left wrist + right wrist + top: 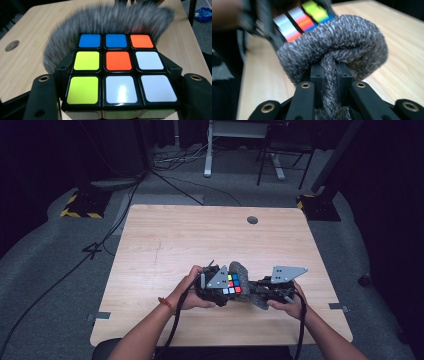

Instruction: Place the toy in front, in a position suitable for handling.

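Note:
A scrambled puzzle cube [117, 75] with blue, orange, yellow and white stickers sits clamped between the black jaws of my left gripper [117, 97]. In the high view the cube [233, 284] is held just above the table's near middle, with the left gripper [220, 287] shut on it. My right gripper [331, 82] is shut on a fold of a fuzzy grey cloth [337, 42], which presses against the cube's far side [297, 20]. The cloth [242, 270] wraps around the cube's right and far edges, and it looks blurred in the left gripper view [110, 20]. The right gripper [255, 290] meets the left one there.
The light wooden table [165, 240] has a round cable hole [252, 220] near its far edge. Beyond it, on the grey floor, stand desk legs [207, 150], a chair frame and cables. Yellow-black striped bases [80, 207] flank the table's far corners.

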`<state>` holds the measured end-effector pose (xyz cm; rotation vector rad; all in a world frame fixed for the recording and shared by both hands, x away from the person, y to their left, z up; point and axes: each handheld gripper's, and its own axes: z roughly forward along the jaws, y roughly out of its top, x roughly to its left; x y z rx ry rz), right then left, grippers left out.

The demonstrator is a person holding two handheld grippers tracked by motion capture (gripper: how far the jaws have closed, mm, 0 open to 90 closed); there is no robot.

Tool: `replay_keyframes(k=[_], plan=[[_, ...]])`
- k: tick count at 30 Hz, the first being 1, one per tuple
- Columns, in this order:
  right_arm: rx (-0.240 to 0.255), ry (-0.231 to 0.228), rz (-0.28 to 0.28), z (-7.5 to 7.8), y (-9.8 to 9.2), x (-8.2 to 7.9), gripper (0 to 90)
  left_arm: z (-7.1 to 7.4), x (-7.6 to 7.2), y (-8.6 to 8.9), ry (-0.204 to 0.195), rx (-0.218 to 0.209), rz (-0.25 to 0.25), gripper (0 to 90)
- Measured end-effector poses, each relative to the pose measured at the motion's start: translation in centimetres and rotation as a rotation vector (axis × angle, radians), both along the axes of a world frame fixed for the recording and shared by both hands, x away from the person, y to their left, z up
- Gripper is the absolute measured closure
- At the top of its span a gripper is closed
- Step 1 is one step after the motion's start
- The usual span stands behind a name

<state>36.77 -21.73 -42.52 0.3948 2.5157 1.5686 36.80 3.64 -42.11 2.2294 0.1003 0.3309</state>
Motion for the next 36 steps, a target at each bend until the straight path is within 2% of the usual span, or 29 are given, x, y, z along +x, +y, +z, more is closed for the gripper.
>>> replay_keyframes(k=[3,6,7,9,11,13,17,19,21,25,26,27,29,30,32,33,36], plan=[[0.059,-0.010,0.015,0.9,-0.3,-0.3,80.0,-0.1,-0.2,-0.4,-0.003,-0.007,-0.017,33.6],[0.054,-0.008,0.007,0.7,-0.2,-0.3,80.0,0.1,-0.3,-0.4,-0.020,-0.004,-0.013,33.6],[0.050,0.002,-0.002,0.5,-0.2,-0.1,80.0,0.2,-0.3,-0.3,-0.014,-0.018,-0.015,33.6],[0.013,0.008,-0.037,0.0,-0.1,0.3,80.0,0.5,-0.2,0.0,0.010,-0.068,-0.024,33.6],[0.004,0.038,-0.035,-0.5,0.1,0.6,80.0,0.9,-0.4,0.1,0.001,-0.098,-0.029,33.6],[-0.040,0.048,-0.024,-1.1,0.6,0.6,80.1,1.2,-0.5,0.3,-0.005,-0.108,-0.040,33.6],[-0.074,0.073,0.001,-1.6,1.2,0.6,80.0,1.4,-0.5,0.7,0.000,-0.145,-0.038,33.5],[-0.099,0.083,0.018,-1.9,1.4,0.5,80.0,1.6,-0.5,0.7,0.002,-0.141,-0.039,33.5],[-0.088,0.089,0.026,-1.9,1.4,0.5,80.0,1.5,-0.4,0.8,0.003,-0.154,-0.033,33.5],[-0.004,0.140,0.057,-2.1,0.8,0.7,80.0,1.3,0.0,1.1,0.040,-0.185,-0.054,33.3],[0.020,0.153,0.071,-2.1,0.6,0.8,80.0,1.3,0.1,1.2,0.035,-0.182,-0.055,33.3],[0.033,0.150,0.072,-2.0,0.4,0.8,80.0,1.2,0.1,1.2,0.028,-0.161,-0.054,33.2],[0.070,0.136,0.082,-1.3,0.1,0.7,80.0,0.8,-0.1,0.9,0.000,-0.088,-0.047,33.2],[0.085,0.114,0.077,-0.6,-0.1,0.5,80.1,0.5,-0.2,0.7,-0.013,-0.072,-0.040,33.3],[0.031,0.045,0.057,0.1,0.1,-0.2,80.1,0.4,-0.2,0.5,-0.002,-0.071,-0.045,33.3],[0.021,0.030,0.052,0.2,0.2,-0.4,80.2,0.4,-0.2,0.3,-0.010,-0.061,-0.044,33.3],[0.015,0.023,0.040,0.2,0.1,-0.5,80.2,0.4,-0.2,0.1,-0.015,-0.047,-0.025,33.3]])
